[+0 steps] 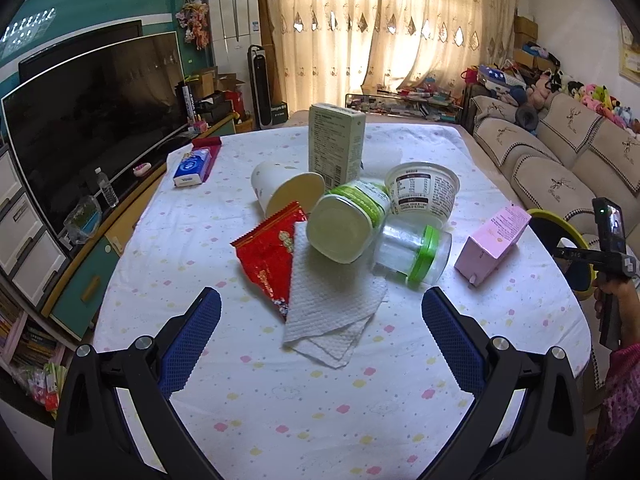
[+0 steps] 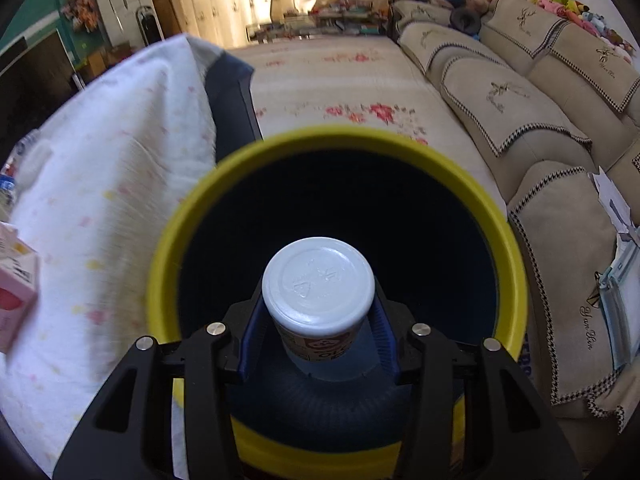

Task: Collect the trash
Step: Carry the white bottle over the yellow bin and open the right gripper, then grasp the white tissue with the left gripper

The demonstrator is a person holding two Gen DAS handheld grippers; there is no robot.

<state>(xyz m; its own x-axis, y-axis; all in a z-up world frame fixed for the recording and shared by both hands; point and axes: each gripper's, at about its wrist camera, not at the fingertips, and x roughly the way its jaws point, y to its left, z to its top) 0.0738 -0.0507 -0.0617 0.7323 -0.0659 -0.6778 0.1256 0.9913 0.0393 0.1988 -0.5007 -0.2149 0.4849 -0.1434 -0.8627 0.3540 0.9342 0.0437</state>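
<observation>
Item in hand: a white-capped bottle (image 2: 319, 284) is clamped in the right gripper (image 2: 320, 330) directly over the yellow-rimmed bin (image 2: 168, 236), best released centred, while the left gripper (image 1: 321, 316), spread wide, is aimed at trash at twelve o'clock.

Standing left of the table (image 1: 460, 420): TV (image 1: 92, 120). Lying on its far-left corner: tissue pack (image 1: 194, 168). Running along its right side: sofa (image 1: 560, 152). Hanging beyond it: curtains (image 1: 380, 28).
</observation>
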